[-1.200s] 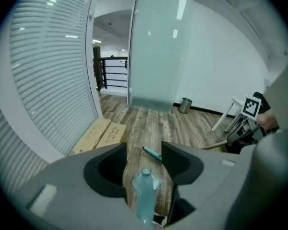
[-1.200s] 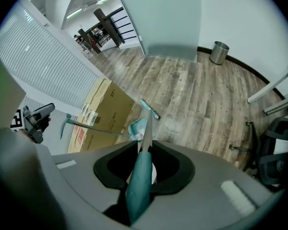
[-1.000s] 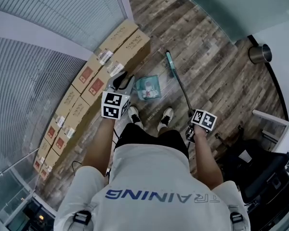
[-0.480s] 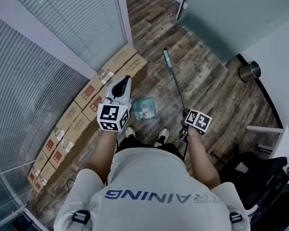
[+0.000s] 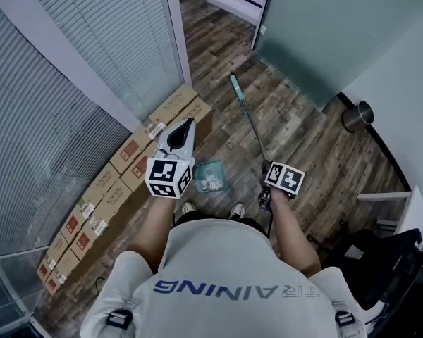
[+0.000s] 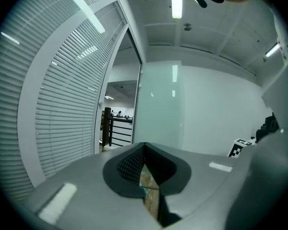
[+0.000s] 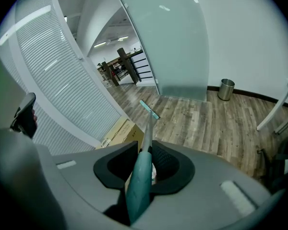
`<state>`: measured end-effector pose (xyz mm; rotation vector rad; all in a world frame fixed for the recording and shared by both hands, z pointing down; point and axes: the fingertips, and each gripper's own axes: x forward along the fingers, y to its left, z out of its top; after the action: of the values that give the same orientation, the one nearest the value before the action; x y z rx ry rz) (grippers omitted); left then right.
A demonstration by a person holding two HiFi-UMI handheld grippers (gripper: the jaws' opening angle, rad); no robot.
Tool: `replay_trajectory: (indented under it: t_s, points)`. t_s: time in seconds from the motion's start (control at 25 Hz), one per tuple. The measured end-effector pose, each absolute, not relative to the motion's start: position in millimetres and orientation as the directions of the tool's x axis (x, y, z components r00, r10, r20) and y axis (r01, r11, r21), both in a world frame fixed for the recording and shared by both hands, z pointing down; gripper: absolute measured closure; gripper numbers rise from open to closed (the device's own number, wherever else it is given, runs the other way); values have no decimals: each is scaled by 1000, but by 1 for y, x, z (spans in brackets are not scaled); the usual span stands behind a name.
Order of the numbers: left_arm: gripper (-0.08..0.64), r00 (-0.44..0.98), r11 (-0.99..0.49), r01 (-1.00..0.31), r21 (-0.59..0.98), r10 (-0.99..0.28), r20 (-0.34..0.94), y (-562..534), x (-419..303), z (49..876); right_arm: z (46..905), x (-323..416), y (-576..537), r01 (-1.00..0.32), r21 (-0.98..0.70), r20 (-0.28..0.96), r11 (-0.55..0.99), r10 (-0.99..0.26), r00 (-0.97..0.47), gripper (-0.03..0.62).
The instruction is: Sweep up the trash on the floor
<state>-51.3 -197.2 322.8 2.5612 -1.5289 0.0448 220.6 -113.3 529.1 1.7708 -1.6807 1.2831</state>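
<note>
Teal broom gripped in R tongs | brush end far ahead

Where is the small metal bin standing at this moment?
In the head view the metal bin stands at the upper right, on the wooden floor by the wall, well to the right of the broom head.

Shirt: light grey short-sleeved tee with blue block letters, TRAINING.
Shorts: black.
Shoes: pale trainers, dark at the opening.
Shoulder buckles: black clips, one on each shoulder.
Left tool: smooth grey shell with a scooped black recess, dimpled black pads and a small pale rectangle on each side.
Right tool: same grey shell and black recess.
Marker cubes: white faces with black square patterns, one cube on each tool.
</note>
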Motion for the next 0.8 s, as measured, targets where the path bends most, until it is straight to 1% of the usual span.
replay_trajectory:
  t_s: [0.8]
  points:
    - [558, 475, -463, -879, 117, -872, 117, -194, -52, 320, 525, 218, -114, -924, -324, 792, -201, -592, -149, 482]
